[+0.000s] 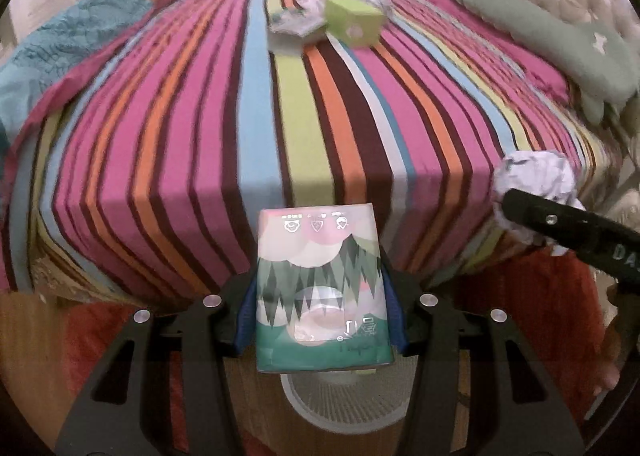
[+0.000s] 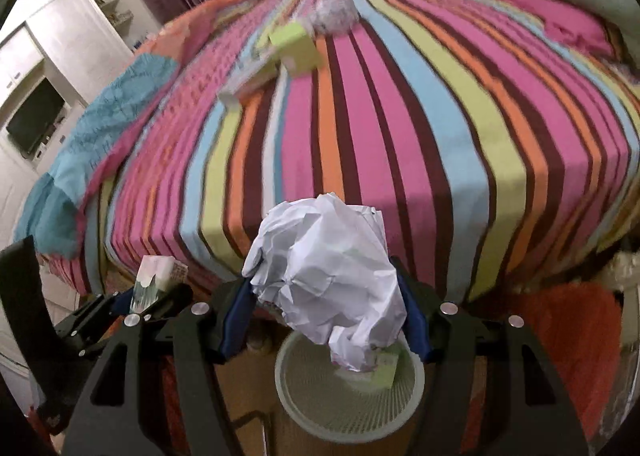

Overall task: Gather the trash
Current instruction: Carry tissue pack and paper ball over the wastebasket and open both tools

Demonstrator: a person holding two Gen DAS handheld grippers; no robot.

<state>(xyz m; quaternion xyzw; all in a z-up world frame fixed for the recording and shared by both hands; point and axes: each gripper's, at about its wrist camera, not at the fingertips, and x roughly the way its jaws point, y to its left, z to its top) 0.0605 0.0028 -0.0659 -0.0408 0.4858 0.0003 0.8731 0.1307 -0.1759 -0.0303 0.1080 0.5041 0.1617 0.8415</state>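
**Both tongs loaded above the basket at the foot of the bed**

Starting on the left, we see our left tongs [image 1: 320, 320] clamped on a small tissue pack [image 1: 320, 292], its blue pads pressing both sides. The pack is a soft, glossy rectangle printed with jagged green tree shapes and pale circles. Only the left wrist view shows this print; from the right wrist view the same pack [image 2: 154, 276] appears edge-on at the lower left.

Moving right, our right tongs [image 2: 328, 316] grip a crumpled paper ball [image 2: 324, 276], white, sharply creased and irregular, bulging out above the blue pads. In the left wrist view that ball [image 1: 536, 176] sits at the right edge, partly behind a black finger.

Beneath both loads stands a round, pale mesh waste basket [image 2: 288, 372] on the floor by the bed. The right wrist view shows a green box [image 2: 386, 370] lying inside it; in the left wrist view the pack hides most of the basket [image 1: 308, 404] and we cannot see its contents.

Beyond, the bed [image 1: 180, 136] wears a cloth striped in pink, brown, orange, blue and lime. On it, well apart from the tongs, lie a lime green box [image 1: 354, 20], a flat white box [image 1: 292, 36] and another blurred crumpled paper [image 2: 334, 14]. A red rug [image 2: 568, 336] lies to the right.
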